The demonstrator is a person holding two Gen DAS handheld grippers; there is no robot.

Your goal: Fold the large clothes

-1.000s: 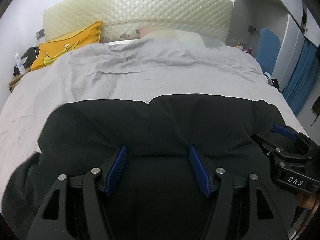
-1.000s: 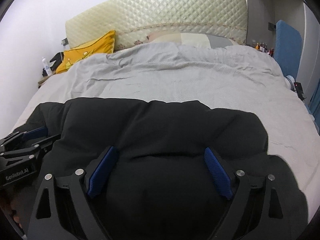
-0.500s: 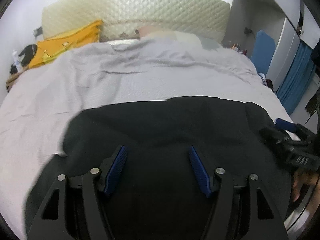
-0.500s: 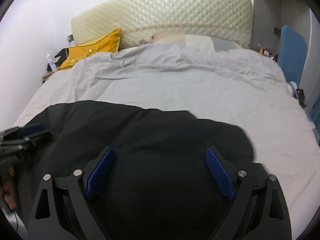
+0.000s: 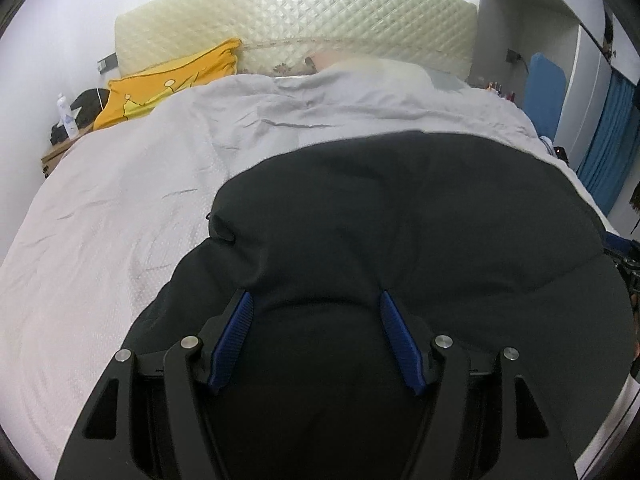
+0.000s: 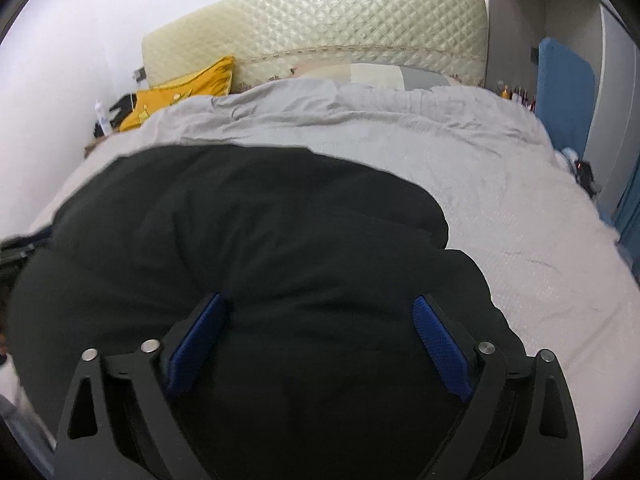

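A black padded jacket (image 5: 400, 208) lies in a thick heap on the grey bed cover (image 5: 120, 220). In the left wrist view my left gripper (image 5: 314, 300) is shut on a bulky fold of it, and black fabric fills the gap between the blue pads (image 5: 236, 332). The right wrist view shows the same jacket (image 6: 240, 220) bulging between the blue pads (image 6: 436, 344) of my right gripper (image 6: 320, 300), which is also shut on a wide fold. The right gripper's tip (image 5: 628, 268) peeks past the jacket's right edge. The near hem is hidden under both grippers.
The bed cover (image 6: 520, 220) stretches back to a quilted cream headboard (image 5: 300, 28). A yellow pillow (image 5: 168, 88) lies at the back left. A nightstand with a bottle (image 5: 68, 120) stands left of the bed. On the right are a blue pad (image 5: 544, 84) and a blue curtain (image 5: 608, 140).
The jacket's far edge has pushed farther up the bed and it bulges higher. Its side edges have drawn toward the middle. Each gripper has slid toward the edge of the other's view.
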